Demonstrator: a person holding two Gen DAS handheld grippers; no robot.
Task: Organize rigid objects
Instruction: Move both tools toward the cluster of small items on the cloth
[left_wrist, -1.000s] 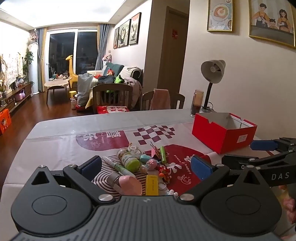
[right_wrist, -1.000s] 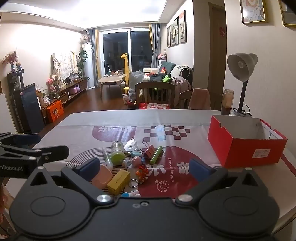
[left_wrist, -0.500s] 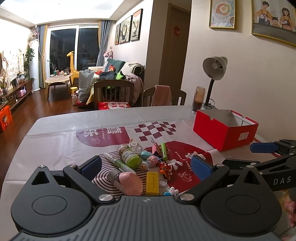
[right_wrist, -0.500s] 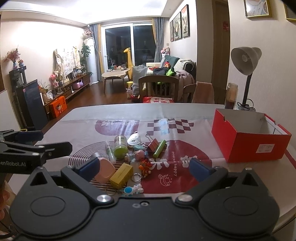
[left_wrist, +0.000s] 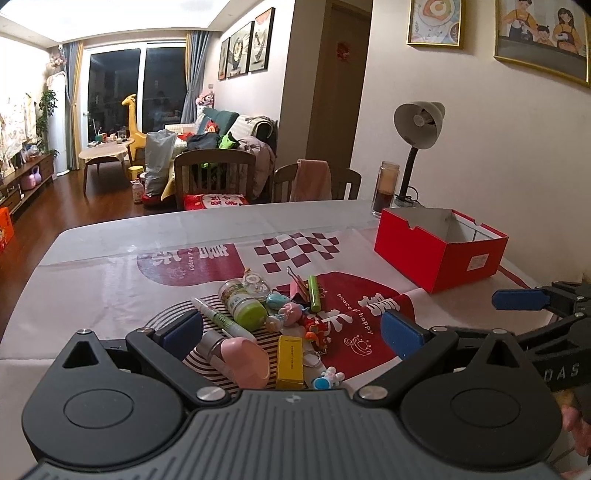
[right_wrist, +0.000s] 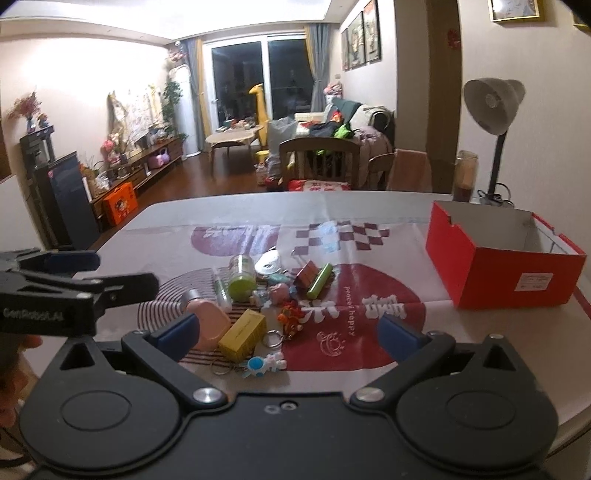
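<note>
- The bench (left_wrist: 92, 288) is wearing a red-and-white printed cloth and carrying everything.
- The red box (left_wrist: 439, 251) is sitting open-topped at the far right, well apart from the clutter.
- The left claw (left_wrist: 291, 328) is hovering low with its jaws wide, gripping nothing; the right claw (right_wrist: 288, 332) is doing the same.
- The pink case (left_wrist: 243, 356), yellow box (left_wrist: 290, 362) and green-capped jar (left_wrist: 243, 306) are lying bunched together mid-bench, just ahead of both claws.
</note>
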